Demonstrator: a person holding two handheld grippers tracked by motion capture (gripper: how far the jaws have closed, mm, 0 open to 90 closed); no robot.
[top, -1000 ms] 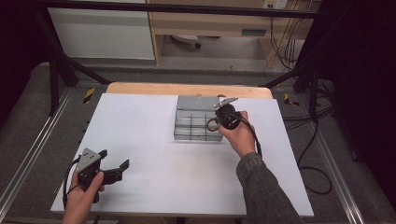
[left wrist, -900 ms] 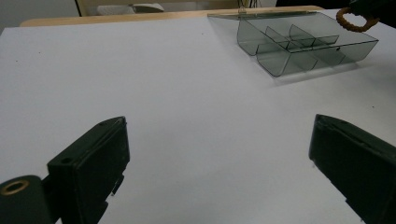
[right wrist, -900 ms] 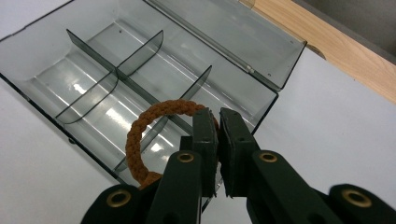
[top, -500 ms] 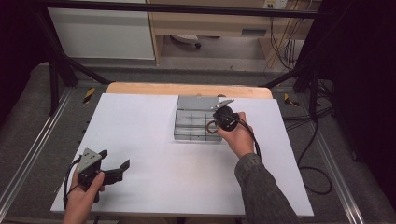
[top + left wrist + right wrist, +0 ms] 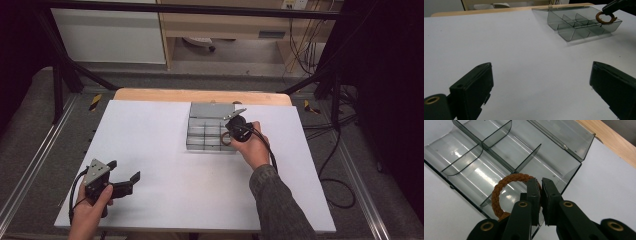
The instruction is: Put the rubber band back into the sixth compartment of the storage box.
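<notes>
Your left tool (image 5: 122,181): released, jaws wide, low over the near worktop (image 5: 165,150) | your right tool (image 5: 540,185): clenched on the brown braided ring (image 5: 499,192), above the clear divided tray (image 5: 212,111)'s near right compartment

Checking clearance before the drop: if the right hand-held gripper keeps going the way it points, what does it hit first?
Most likely the clear compartment tray. The right hand-held gripper, shut on the brown braided ring, points down into it, probably at a corner compartment's floor, though depth is hard to judge.
</notes>
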